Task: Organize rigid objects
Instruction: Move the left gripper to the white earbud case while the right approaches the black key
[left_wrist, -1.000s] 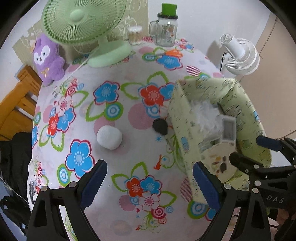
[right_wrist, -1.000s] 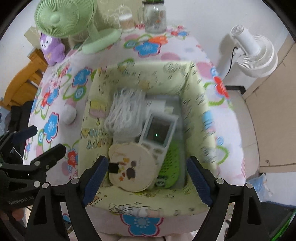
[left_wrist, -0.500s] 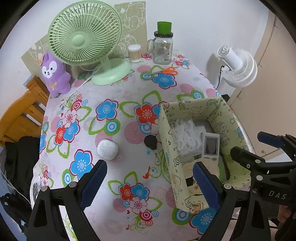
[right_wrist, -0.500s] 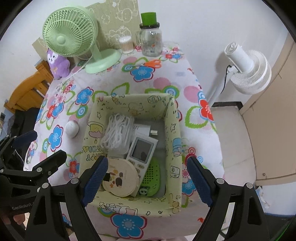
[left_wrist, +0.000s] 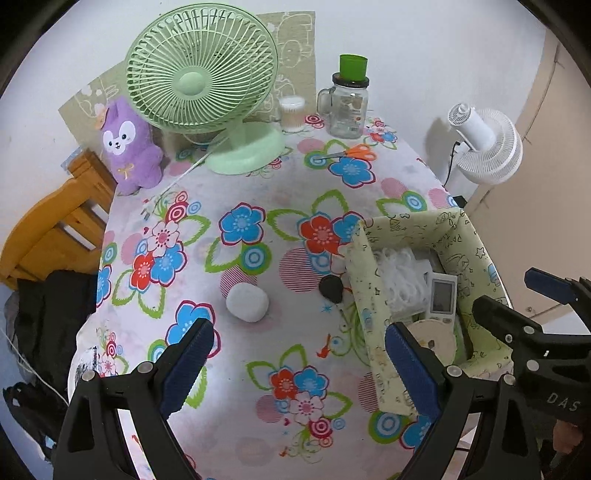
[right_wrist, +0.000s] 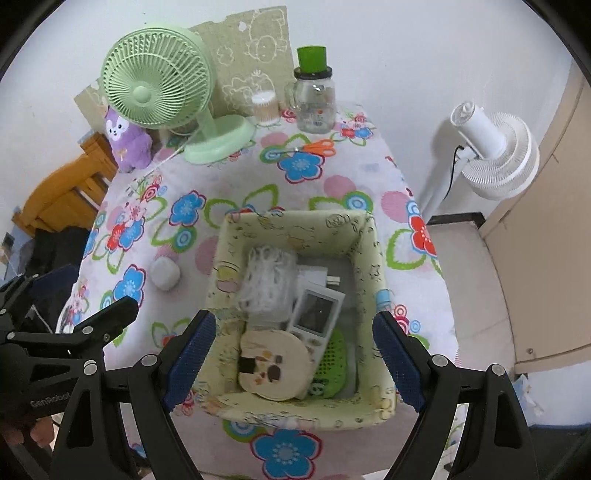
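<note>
Tongs, left (left_wrist: 295, 365) and right (right_wrist: 293, 354), gape empty, tilted steeply down over table (left_wrist: 258, 206) and basket (right_wrist: 369, 258).

white walls (left_wrist: 424, 44), wooden chair (left_wrist: 51, 229) left of the flower-clothed table (left_wrist: 258, 206), white pedestal fan (right_wrist: 495, 155) right

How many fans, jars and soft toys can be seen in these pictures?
Fans: 2, green, white
Jars: 2, glass mug, swab jar
Soft toys: 1, purple
Total: 5
</note>
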